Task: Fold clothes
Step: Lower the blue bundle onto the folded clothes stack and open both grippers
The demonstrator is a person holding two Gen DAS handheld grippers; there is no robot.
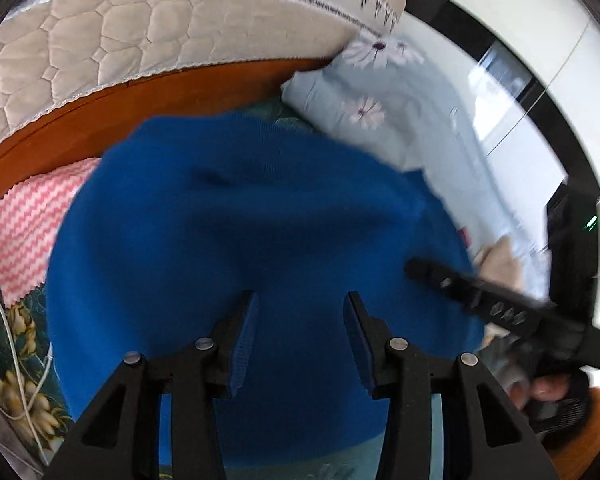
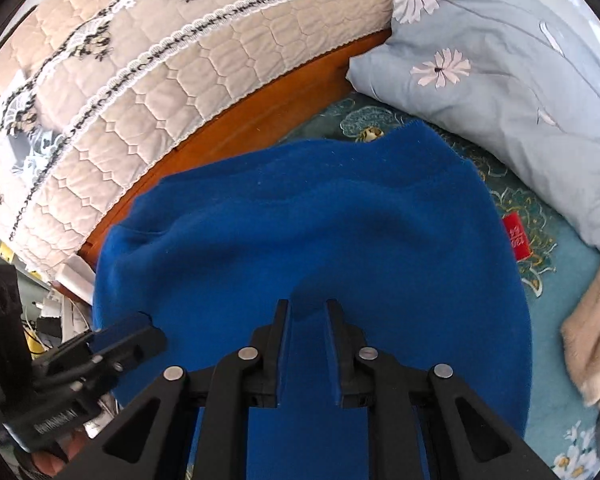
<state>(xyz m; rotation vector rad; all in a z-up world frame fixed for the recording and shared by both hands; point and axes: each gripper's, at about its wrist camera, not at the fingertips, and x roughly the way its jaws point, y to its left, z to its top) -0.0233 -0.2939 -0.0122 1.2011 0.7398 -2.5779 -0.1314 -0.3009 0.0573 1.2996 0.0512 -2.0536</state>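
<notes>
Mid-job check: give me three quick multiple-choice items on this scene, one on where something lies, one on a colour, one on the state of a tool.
1. The pale blue flowered pillow lies where, relative to the garment?
A. beyond it, to the right
B. under it
C. left of it

2. The garment's colour?
A. red
B. blue
C. white

3. The left tool is:
A. shut on the garment
B. open over the garment
C. holding the pillow

Answers:
1. A, the right wrist view shows the pillow up and right.
2. B, the fabric is solid blue.
3. B, its fingers stand apart above the cloth.

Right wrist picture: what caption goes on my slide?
Right gripper open over a blue sweater spread on the floral bedsheet, pillow behind.
</notes>
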